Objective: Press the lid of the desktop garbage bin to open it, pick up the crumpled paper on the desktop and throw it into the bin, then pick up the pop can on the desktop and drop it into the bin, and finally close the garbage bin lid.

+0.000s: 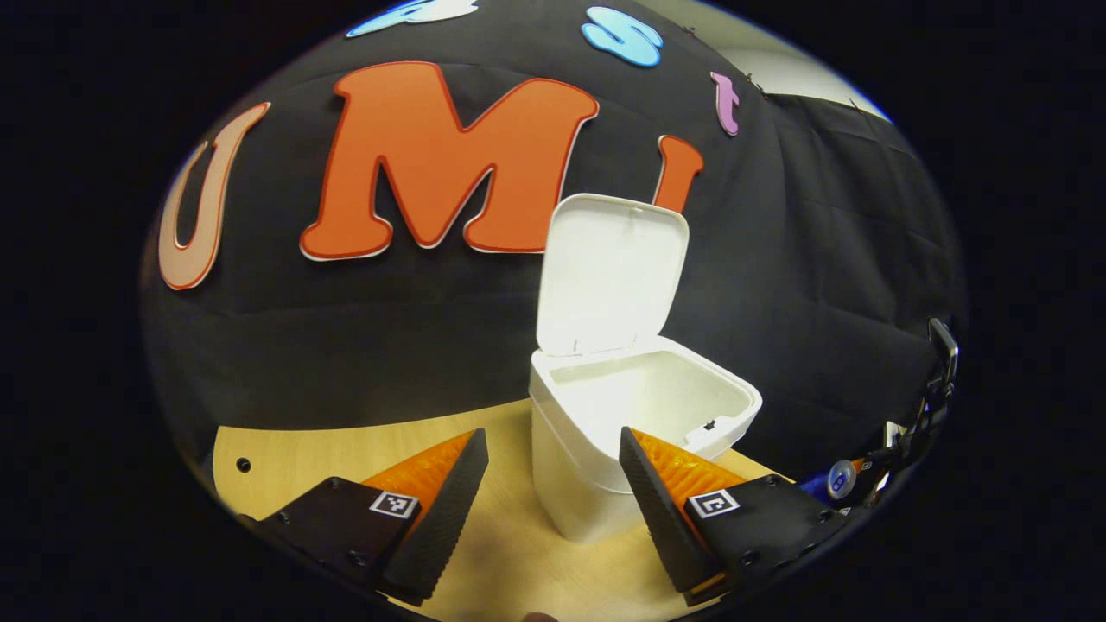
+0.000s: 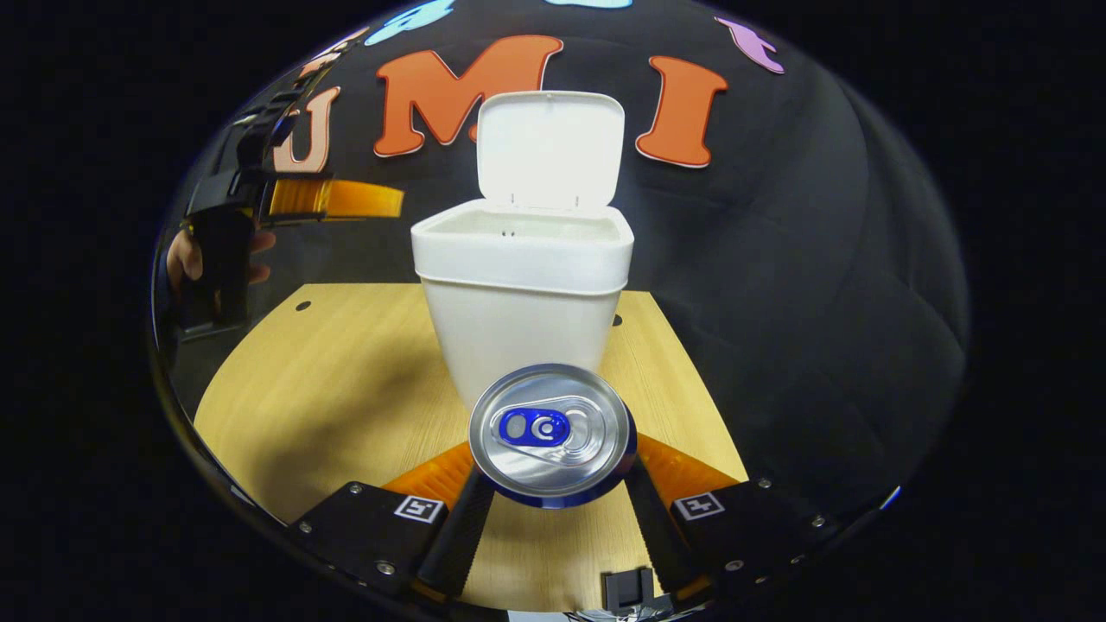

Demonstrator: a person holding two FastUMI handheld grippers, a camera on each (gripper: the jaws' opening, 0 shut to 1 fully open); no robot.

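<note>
**Can held before the open bin**

The right gripper (image 2: 553,501) holds the can (image 2: 550,432) upright between its two fingers; the jaws stand as narrow as the can's body allows, one finger on each side. The can's top faces the camera, so the contact line below its rim is hidden. Just ahead of the jaws, past the can, stands the bin (image 2: 521,294) on the table (image 2: 328,380), its lid (image 2: 550,147) tilted up and back, mouth exposed. Beyond the bin's left side, well apart from it, a hand (image 2: 186,259) holds the other gripper raised off the table.

In the left gripper view, the left gripper (image 1: 553,484) has its jaws wide with nothing between them. The bin (image 1: 605,449) stands just ahead, slightly toward the right finger. Its interior floor cannot be seen, and no paper lies on the visible table (image 1: 346,453), so the paper's place cannot be told.

Hazards, as judged:
- The can is smooth and round; a light or low grip could let it slip or tilt in transit.
- A low approach would strike the bin's front wall and shift or tip the light bin.
- Release short of the mouth would drop the can on the table.
- Contact with the raised lid could knock it shut early.
</note>
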